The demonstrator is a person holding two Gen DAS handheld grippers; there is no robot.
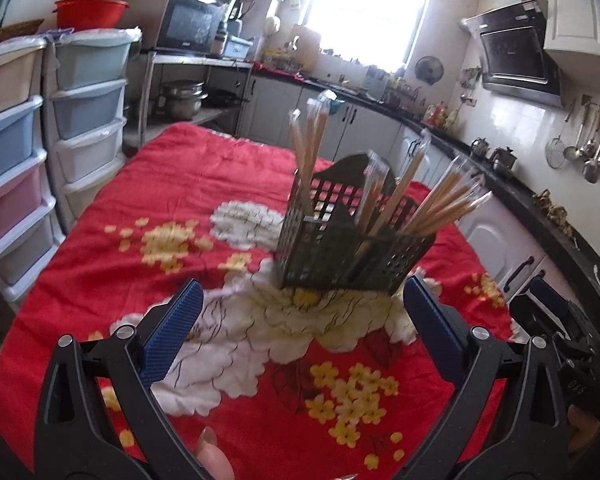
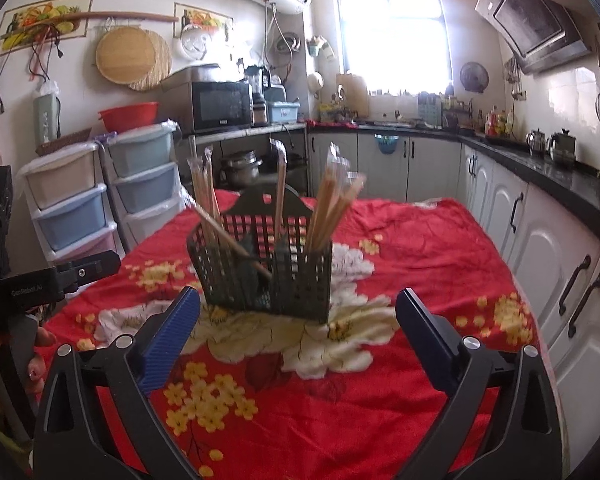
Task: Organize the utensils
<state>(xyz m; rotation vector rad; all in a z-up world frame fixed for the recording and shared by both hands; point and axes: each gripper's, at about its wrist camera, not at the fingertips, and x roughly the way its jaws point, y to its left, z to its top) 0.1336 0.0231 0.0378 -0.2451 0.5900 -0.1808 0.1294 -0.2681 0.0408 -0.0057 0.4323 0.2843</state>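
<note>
I see both tools held wide apart with nothing between their blue pads. My left tool [image 1: 302, 320] hovers low over the worktop [image 1: 100, 240], which is covered by a red cloth printed with white and yellow flowers, and points at the black mesh utensil caddy [image 1: 340, 252] standing just ahead on the big white flower. My right tool [image 2: 298, 324] faces the same caddy [image 2: 292, 276] from the other side, its pads spread and clear of the mesh. The caddy stands upright near the middle of the cloth, divided into compartments, with wrapped wooden chopsticks [image 1: 416, 200] leaning out of them in loose bundles: one bunch upright at the far left corner, others fanned toward the right. In the right wrist view one chopstick [image 2: 232, 240] lies slanted across the front compartments. A person's hand [image 2: 36, 352] grips the left tool's handle at the left edge of that view. Stacked plastic drawers [image 1: 84, 112] stand beside the worktop.
</note>
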